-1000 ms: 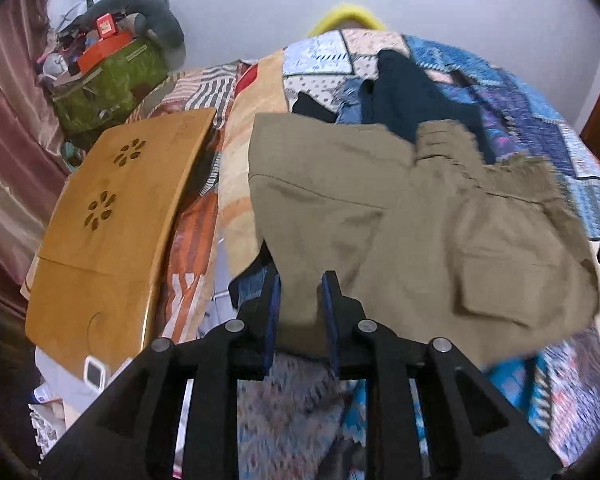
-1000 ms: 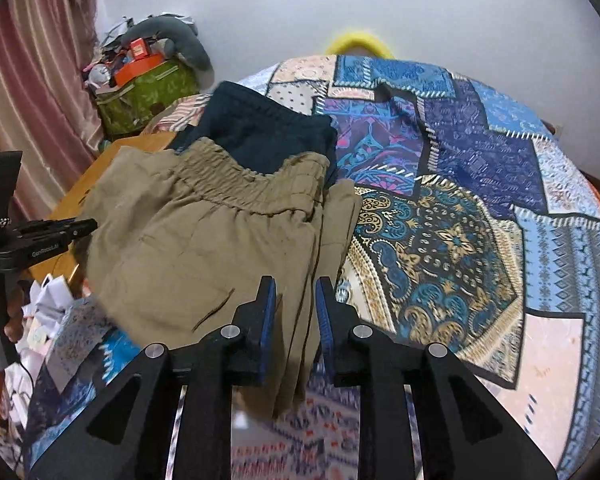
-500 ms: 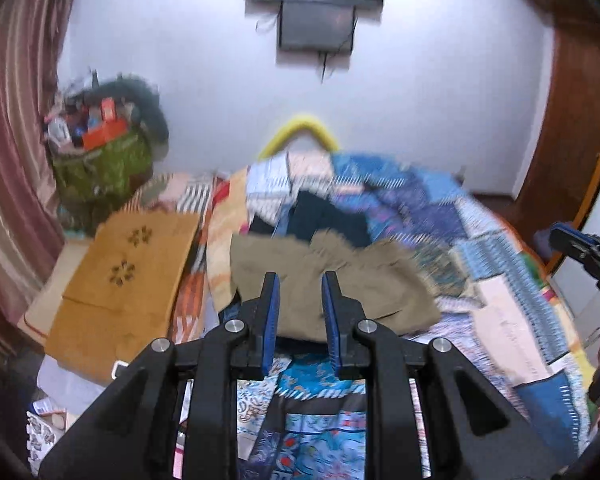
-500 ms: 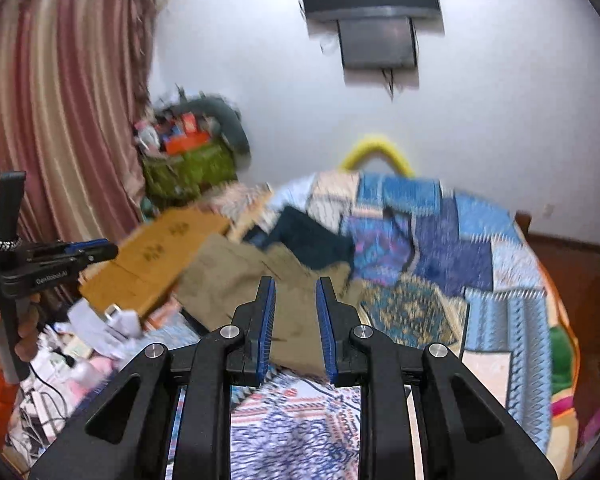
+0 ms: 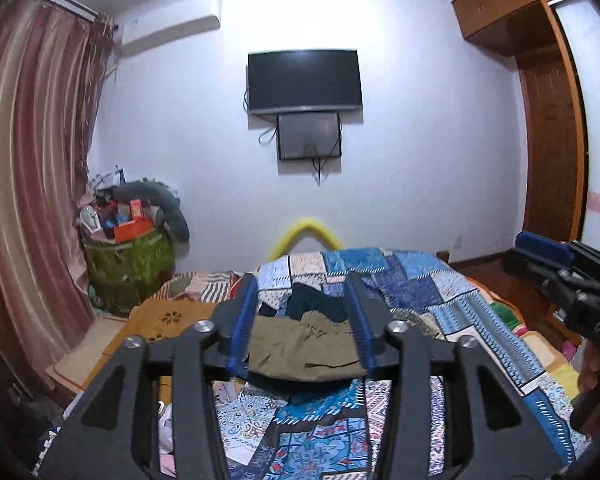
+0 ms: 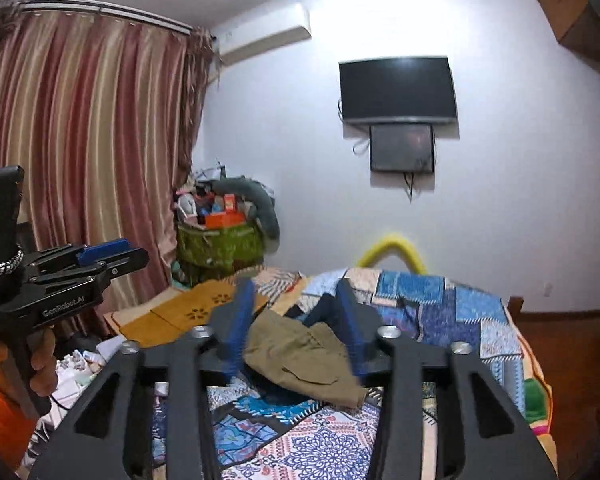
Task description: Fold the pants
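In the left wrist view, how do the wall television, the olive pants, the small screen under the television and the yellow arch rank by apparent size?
1. Olive pants and wall television: similar, pants nearer, so unsure.
2. Small screen.
3. Yellow arch.

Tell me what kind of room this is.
Most likely a home bedroom. A bed covered with a patchwork quilt fills the foreground, with olive pants lying on it. A flat-screen TV hangs on the wall, and striped curtains cover the window side.
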Action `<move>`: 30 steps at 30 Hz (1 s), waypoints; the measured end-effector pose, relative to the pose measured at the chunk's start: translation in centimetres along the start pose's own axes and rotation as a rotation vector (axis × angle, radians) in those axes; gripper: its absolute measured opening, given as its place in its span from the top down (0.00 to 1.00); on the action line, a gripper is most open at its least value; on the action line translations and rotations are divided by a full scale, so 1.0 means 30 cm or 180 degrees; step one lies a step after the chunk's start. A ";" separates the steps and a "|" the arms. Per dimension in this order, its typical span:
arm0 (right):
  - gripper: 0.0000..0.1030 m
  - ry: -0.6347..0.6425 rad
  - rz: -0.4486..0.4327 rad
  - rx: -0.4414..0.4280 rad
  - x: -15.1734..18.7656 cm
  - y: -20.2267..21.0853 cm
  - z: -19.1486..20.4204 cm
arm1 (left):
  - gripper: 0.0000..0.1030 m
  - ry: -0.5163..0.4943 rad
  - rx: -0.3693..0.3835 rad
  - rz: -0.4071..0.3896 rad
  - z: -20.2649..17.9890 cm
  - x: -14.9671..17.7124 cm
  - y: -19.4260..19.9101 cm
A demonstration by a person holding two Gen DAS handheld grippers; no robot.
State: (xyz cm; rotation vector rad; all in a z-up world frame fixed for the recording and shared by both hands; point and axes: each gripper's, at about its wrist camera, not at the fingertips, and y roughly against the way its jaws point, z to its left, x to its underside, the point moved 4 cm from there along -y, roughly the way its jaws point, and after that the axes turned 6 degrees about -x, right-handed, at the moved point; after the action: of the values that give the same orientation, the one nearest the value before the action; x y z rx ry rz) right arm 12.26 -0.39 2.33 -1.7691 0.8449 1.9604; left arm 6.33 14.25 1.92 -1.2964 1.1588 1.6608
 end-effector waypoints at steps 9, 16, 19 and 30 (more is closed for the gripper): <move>0.22 -0.0082 -0.0120 0.0157 0.015 0.050 0.004 | 0.05 0.0089 0.0004 -0.0145 -0.026 0.022 0.117; 0.06 -0.0167 -0.0130 0.0295 0.026 0.067 -0.007 | 0.00 0.0075 -0.0022 -0.0171 -0.038 0.030 0.138; 0.05 -0.0182 -0.0116 0.0302 0.042 0.074 -0.010 | 0.00 0.0065 -0.0038 -0.0169 -0.046 0.036 0.135; 0.04 -0.0198 -0.0085 0.0342 0.066 0.094 -0.010 | 0.00 0.0119 0.0031 -0.0145 -0.034 0.044 0.115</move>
State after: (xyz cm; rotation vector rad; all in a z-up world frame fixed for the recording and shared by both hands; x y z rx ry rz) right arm 10.42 -2.95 0.89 -1.6421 0.8839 1.9057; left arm 3.19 12.16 1.30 -1.3432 1.1494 1.6026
